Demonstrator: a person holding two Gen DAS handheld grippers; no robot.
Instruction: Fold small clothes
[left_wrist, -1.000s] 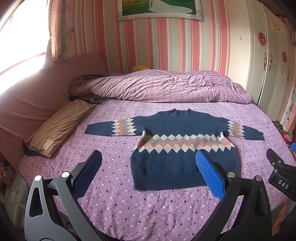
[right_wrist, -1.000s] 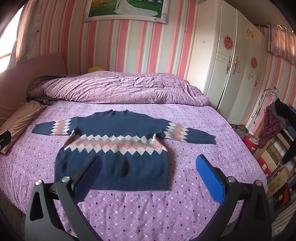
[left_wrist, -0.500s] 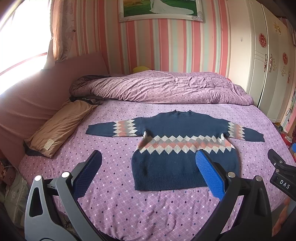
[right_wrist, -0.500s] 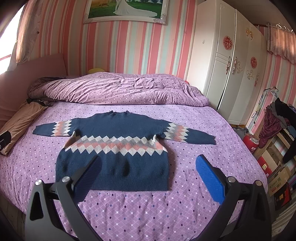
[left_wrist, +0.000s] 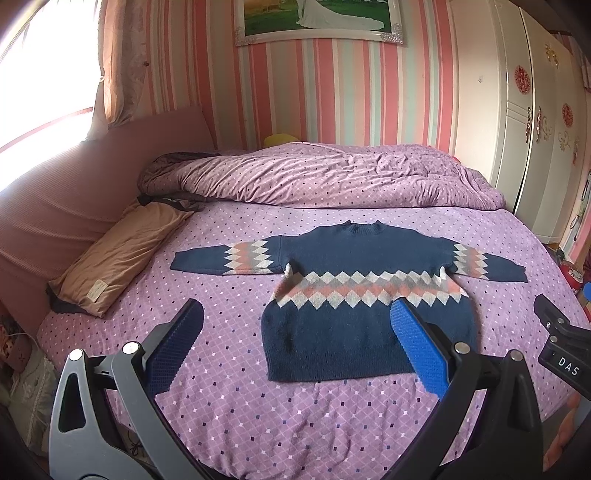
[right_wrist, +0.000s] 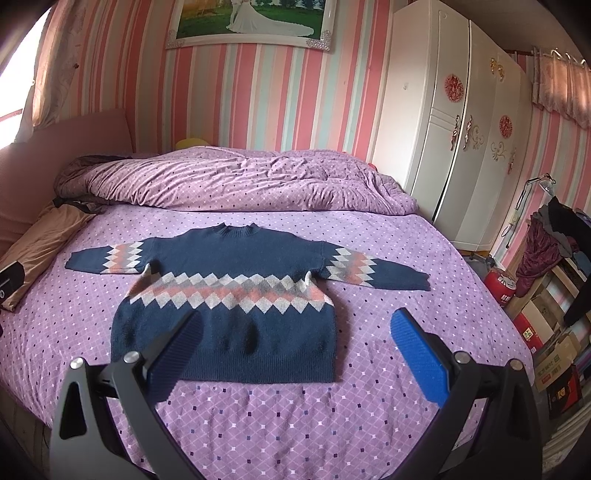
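Navy knit sweater (left_wrist: 365, 295) lies flat on the purple bedspread (left_wrist: 295, 424), front up, neck toward the rolled duvet (left_wrist: 332, 177) and hem toward us. Both sleeves are spread out sideways, so its long axis — cuff to cuff — runs across our view, at right angles to the way the grippers point.

We hold the left gripper (left_wrist: 295, 343) and the right gripper (right_wrist: 295, 343) short of the hem, above the near edge of the bed. Both stand wide open, blue pads well apart, nothing between them and nothing touched.

Relation that matters: from the left wrist view the sweater body sits ahead and to the right, with its left sleeve (left_wrist: 225, 258) ahead and slightly left of centre. From the right wrist view the body sits ahead and to the left, and the right sleeve (right_wrist: 376, 271) reaches out ahead and to the right. So each gripper is the nearer one to the sleeve on its own side — we judge a sleeve-inward fold would suit one gripper per cuff, each reaching forward past the hem.

Tan pillow (left_wrist: 118, 254) lies well apart to the left, clear of the left cuff. No fold is made yet; the garment looks fully laid out.
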